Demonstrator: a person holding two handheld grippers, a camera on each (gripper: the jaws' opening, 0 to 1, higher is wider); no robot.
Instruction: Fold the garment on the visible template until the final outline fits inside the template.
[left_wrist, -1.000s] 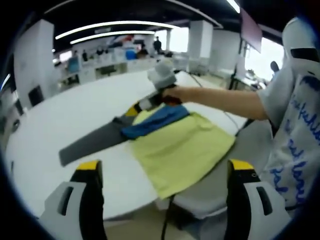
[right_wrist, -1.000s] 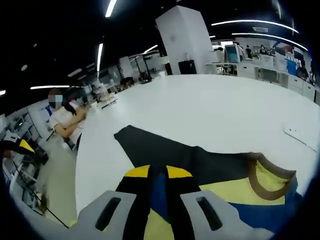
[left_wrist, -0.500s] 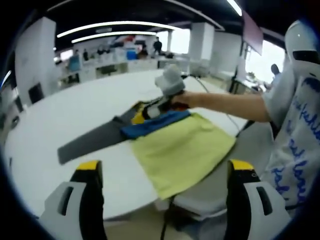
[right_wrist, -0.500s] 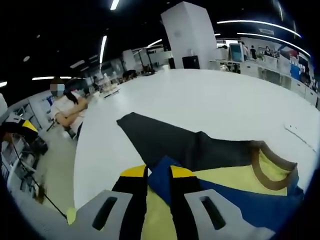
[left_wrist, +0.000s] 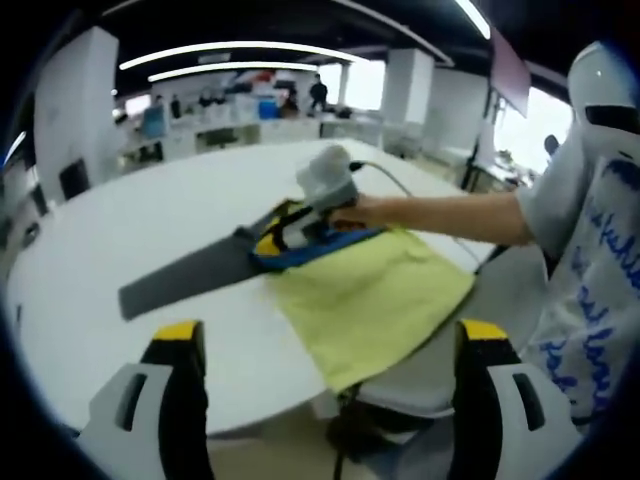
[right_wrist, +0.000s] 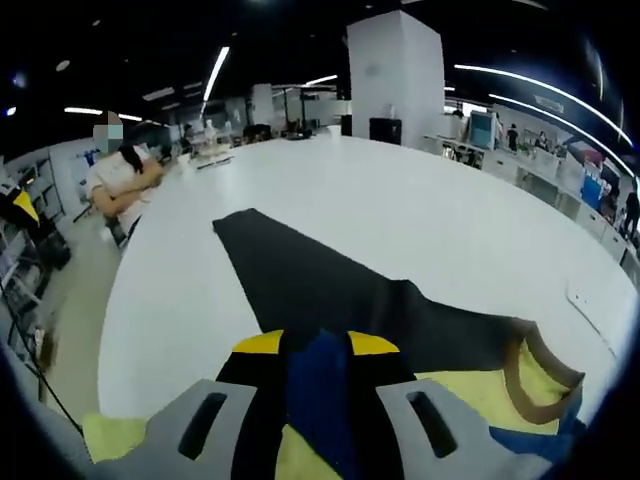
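In the left gripper view the left gripper (left_wrist: 325, 400) hangs nearest, off the tabletop (left_wrist: 120, 250) edge, its fingers (left_wrist: 183, 395) wide apart and holding nothing. Beyond them the shirt (left_wrist: 370, 295) lies at the near edge of the tabletop: a yellow body spread toward the person, part of it drooping over the rim, with a blue fold along its far side and a dark grey sleeve (left_wrist: 185, 280) running out long and straight across the white top, away from the body.

The right gripper (left_wrist: 300, 225) is the one at the cloth. The person's arm (left_wrist: 440, 215) reaches in level from the right and sets it down where sleeve meets body. In the right gripper view its fingers (right_wrist: 262, 400) are together, clamped on the blue fold (right_wrist: 318, 395), and the sleeve (right_wrist: 300, 290) stretches dead ahead along the same line as the fingers, with the brown collar (right_wrist: 530, 365) off to one side. I cannot make out any template outline.

By my reading the sleeve's long axis decides the next move: drawing the clamped fold back toward the body should bring the sleeve in over the yellow.
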